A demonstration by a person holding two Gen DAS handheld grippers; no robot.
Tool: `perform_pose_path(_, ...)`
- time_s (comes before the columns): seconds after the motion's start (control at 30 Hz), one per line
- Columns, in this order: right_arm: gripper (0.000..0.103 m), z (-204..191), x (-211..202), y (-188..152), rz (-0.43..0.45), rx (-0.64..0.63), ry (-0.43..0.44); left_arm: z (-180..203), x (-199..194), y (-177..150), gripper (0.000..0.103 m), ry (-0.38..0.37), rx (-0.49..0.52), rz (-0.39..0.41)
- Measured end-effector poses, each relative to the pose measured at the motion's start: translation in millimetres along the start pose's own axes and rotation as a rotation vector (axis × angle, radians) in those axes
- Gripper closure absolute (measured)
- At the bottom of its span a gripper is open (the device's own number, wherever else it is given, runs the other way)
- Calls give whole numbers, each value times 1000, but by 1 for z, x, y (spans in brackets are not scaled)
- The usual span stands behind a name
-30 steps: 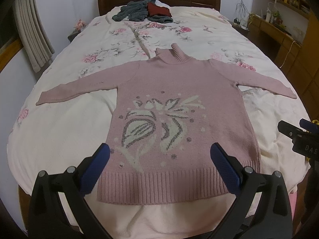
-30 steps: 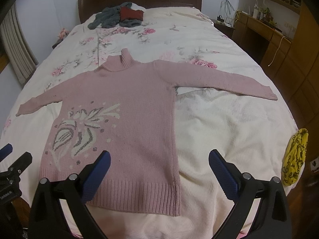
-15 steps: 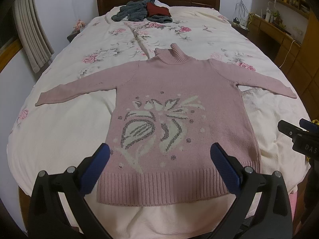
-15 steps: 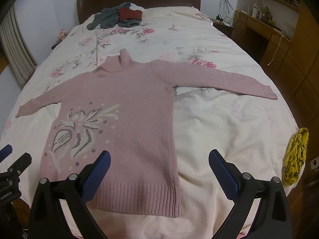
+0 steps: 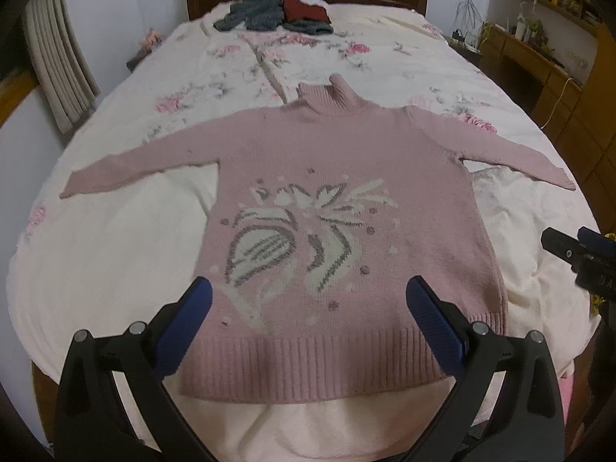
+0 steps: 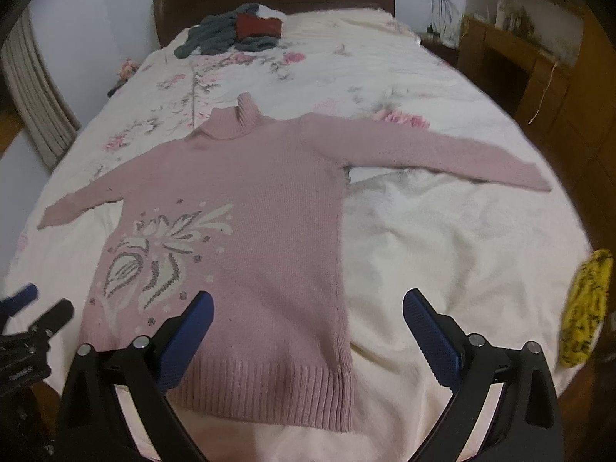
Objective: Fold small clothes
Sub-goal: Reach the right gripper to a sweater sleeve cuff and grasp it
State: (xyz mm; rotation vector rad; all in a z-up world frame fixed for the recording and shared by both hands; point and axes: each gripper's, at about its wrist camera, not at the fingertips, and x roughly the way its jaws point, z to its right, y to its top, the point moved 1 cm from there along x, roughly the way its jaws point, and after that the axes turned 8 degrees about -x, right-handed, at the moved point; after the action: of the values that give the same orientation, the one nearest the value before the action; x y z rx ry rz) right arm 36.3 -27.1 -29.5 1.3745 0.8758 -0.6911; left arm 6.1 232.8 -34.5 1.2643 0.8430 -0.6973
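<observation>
One bed (image 5: pixel 115 269) fills both views, cream cover with pink roses, dark wood headboard at the far end.

One pink sweater (image 5: pixel 346 208) lies flat on it, face up, both sleeves spread out to the sides, turtleneck pointing away from the grippers, ribbed hem nearest them. White-and-grey flower motif on the front.

Left gripper (image 5: pixel 308 300): jaws wide apart, holding nothing, above the hem; the sweater body lies straight ahead between the two blue pads.

Right gripper (image 6: pixel 308 304): jaws likewise wide apart, empty, above the sweater's right hem corner; the sweater lies ahead and to its left, bare cover ahead and to its right.

One clothes pile (image 5: pixel 273 13), grey and red, far ahead by the headboard, well apart from the sweater.

One yellow cloth (image 6: pixel 585 308) at the bed edge, right of the right gripper.
</observation>
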Motion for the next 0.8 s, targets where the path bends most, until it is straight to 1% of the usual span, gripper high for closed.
perform_pose_path(0.07, 4, 23, 10, 8, -6, 38, 0, 2, 14, 5, 3, -11, -10, -23)
perform_pose_path(0.1, 4, 41, 15, 15, -8, 63, -8, 4, 21, 9, 3, -6, -11, -29)
perform_pose_path(0.2, 4, 91, 31, 35, -8, 127, -38, 12, 40, 26, 3, 8, -9, -24)
perform_pose_path(0.3, 4, 162, 52, 59, -22, 226, -59, 24, 59, 50, 3, 0, -27, -12)
perform_pose_path(0.37, 4, 201, 66, 71, -36, 283, -63, 35, 71, 67, 3, -5, -35, -1)
perform_pose_path(0.4, 4, 228, 77, 78, -49, 320, -74, 41, 76, 75, 3, -7, -35, 5)
perform_pose_path(0.47, 4, 266, 96, 87, -82, 370, -89, 56, 90, 93, 3, -10, -29, 18)
perform_pose_path(0.57, 6, 329, 133, 89, -151, 499, -75, 78, 110, 118, 3, -14, -26, 33)
perform_pose_path(0.63, 7, 361, 152, 85, -179, 579, -69, 93, 124, 134, 3, -24, -31, 43)
perform_pose_path(0.73, 10, 397, 175, 77, -192, 663, -66, 110, 143, 152, 3, -25, -25, 51)
perform_pose_path(0.8, 10, 410, 186, 74, -196, 692, -66, 118, 154, 160, 3, -21, -23, 59)
